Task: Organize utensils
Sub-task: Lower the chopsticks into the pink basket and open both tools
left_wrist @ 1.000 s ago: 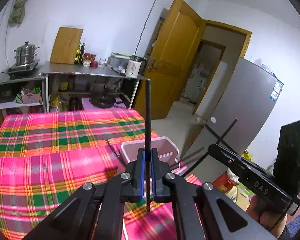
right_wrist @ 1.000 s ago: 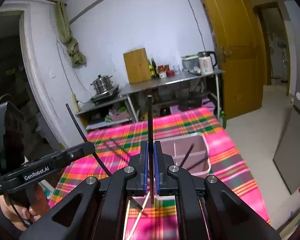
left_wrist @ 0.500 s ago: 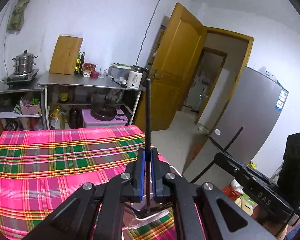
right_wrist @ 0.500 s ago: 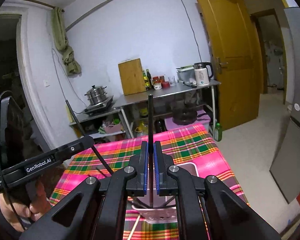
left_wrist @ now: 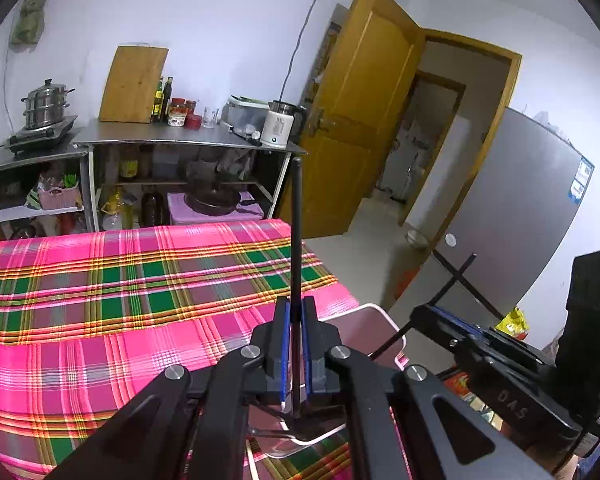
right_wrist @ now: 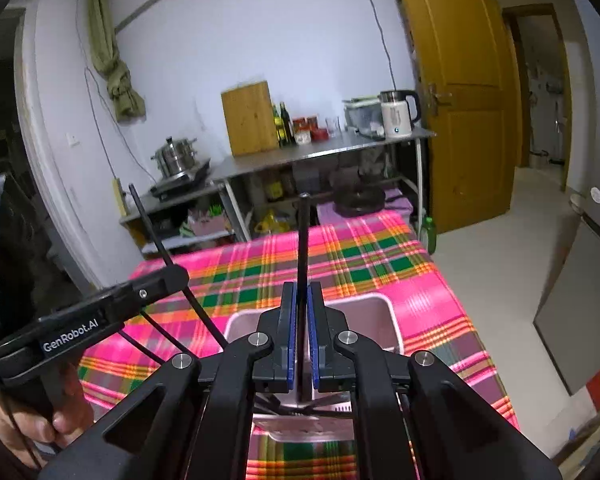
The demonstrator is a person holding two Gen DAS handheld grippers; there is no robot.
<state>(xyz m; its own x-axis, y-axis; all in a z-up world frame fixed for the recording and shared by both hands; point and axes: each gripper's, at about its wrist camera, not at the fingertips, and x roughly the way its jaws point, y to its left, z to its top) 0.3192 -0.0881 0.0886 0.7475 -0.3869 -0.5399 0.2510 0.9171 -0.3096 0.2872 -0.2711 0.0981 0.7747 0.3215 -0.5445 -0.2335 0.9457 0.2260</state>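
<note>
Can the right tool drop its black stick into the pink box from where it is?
Probably yes. The right tool holds its black chopstick upright over the pink box, whose top is open. The stick's lower end already hangs above the box. Nothing blocks the way.

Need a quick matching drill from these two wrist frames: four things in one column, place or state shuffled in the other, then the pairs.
Things:
1. left gripper
2. pink bin
3. kettle
4. steamer pot

Place or state:
A. on the steel counter, near the yellow door
B. on the plaid tablecloth, black chopsticks inside
C. shut on an upright black chopstick
D. on the stove at the far left

Pairs: 1-C, 2-B, 3-A, 4-D
</note>
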